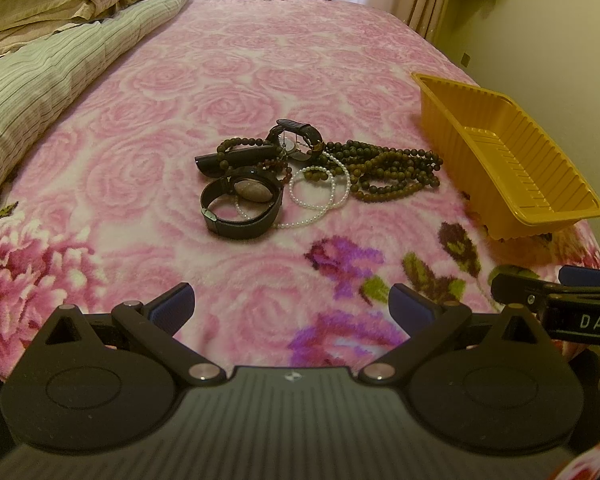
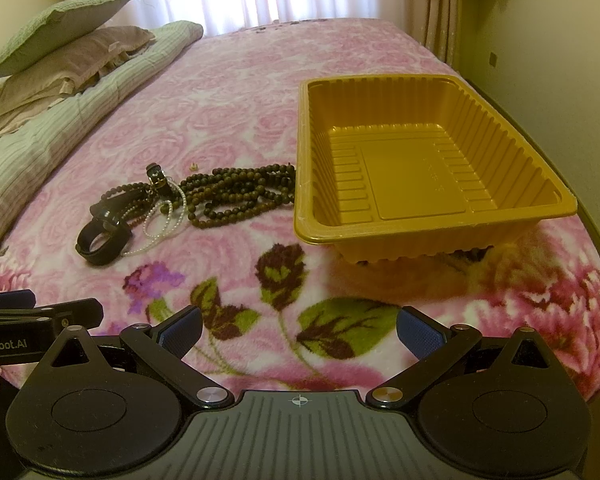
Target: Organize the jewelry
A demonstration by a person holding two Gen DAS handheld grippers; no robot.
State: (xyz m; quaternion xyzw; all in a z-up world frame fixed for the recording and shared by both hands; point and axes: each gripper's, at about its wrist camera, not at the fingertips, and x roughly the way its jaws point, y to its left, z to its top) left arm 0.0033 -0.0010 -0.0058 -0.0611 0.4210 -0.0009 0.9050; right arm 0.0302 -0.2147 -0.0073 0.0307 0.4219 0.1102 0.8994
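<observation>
A pile of jewelry lies on the pink rose blanket: a black mesh-band watch [image 1: 240,206] in front, a dark leather-strap watch [image 1: 298,140] behind it, white pearl strands [image 1: 320,192], and long brown bead strings [image 1: 392,172]. The pile also shows in the right wrist view, with the brown beads [image 2: 236,194] and the black watch [image 2: 104,242]. An empty yellow plastic tray [image 1: 540,200] [image 2: 428,222] sits right of the pile. My left gripper [image 1: 292,308] is open and empty, short of the pile. My right gripper [image 2: 300,330] is open and empty, in front of the tray.
A folded green striped quilt [image 1: 52,72] and pillows [image 2: 60,36] lie along the bed's left side. The bed's right edge runs close behind the tray, next to a wall. Curtains hang at the far end.
</observation>
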